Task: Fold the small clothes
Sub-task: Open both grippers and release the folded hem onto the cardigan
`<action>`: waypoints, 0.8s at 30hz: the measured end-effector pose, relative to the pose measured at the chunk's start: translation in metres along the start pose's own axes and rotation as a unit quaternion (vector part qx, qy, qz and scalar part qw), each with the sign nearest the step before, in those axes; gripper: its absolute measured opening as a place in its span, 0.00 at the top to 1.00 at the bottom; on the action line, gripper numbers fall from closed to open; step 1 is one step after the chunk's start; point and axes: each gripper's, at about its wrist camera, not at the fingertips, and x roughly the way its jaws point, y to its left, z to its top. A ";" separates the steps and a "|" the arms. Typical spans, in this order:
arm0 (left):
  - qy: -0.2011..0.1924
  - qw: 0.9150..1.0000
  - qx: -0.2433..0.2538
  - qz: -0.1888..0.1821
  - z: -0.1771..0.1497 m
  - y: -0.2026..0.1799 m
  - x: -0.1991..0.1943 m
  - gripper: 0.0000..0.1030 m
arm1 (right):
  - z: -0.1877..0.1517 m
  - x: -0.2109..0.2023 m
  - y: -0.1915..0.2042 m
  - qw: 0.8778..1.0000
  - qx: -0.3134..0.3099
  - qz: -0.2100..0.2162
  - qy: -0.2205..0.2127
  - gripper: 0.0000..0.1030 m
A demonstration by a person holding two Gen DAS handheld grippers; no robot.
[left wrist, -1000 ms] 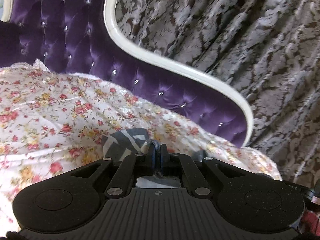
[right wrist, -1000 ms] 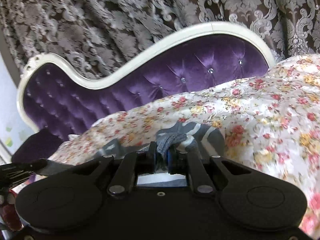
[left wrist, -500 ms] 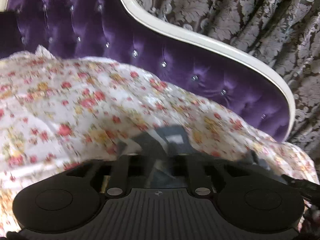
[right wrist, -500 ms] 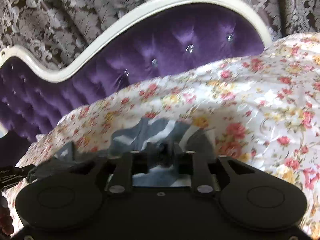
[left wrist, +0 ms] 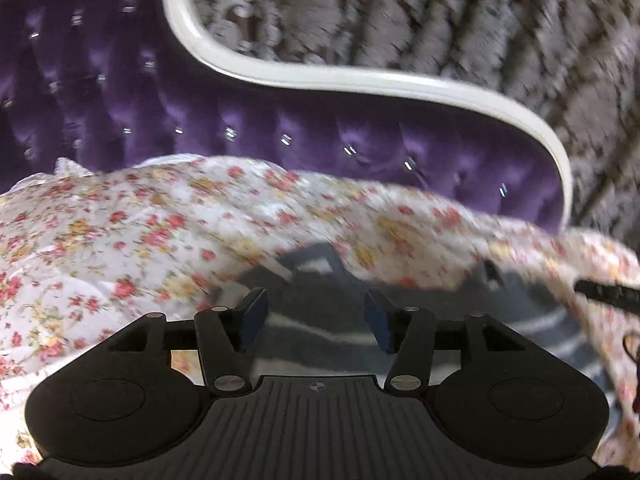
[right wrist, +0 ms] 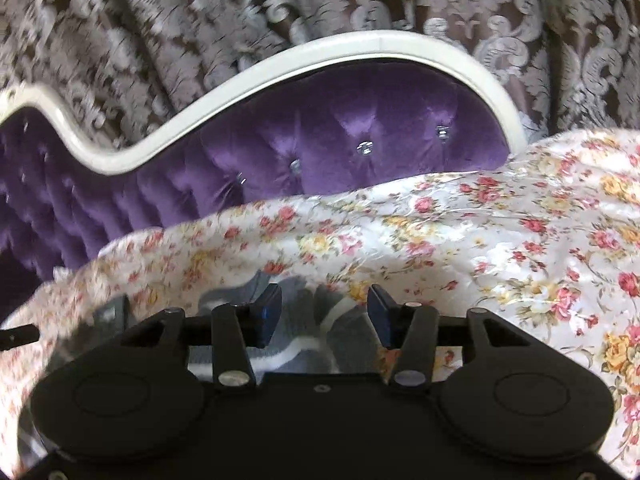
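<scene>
Both grippers released since earlier frame: left gripper [left wrist: 316,314] and right gripper [right wrist: 322,314] jaws spread, empty. Grey striped garment [left wrist: 320,332] lies on floral sheet [left wrist: 120,240], long axis left-right, spanning both grippers.

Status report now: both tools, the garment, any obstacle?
Left tool open, right tool open. Grey striped garment lies released on floral bedspread. Nothing blocking seen.

purple tufted headboard [right wrist: 360,152], damask curtain [right wrist: 200,20]
</scene>
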 end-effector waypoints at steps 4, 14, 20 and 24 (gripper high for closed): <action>0.027 0.999 0.014 0.015 -0.014 -0.008 0.015 0.49 | -0.004 0.001 0.014 0.999 -0.029 0.006 0.011 0.45; 0.063 0.995 0.006 0.081 -0.024 -0.003 0.035 0.35 | -0.007 0.002 0.021 0.998 -0.058 -0.007 0.022 0.45; 0.059 0.993 0.011 0.102 -0.026 -0.010 0.039 0.30 | -0.010 0.004 0.025 0.996 -0.081 -0.018 0.023 0.42; 0.059 0.992 0.012 0.108 -0.027 -0.011 0.040 0.28 | -0.011 0.006 0.026 0.996 -0.089 -0.016 0.027 0.35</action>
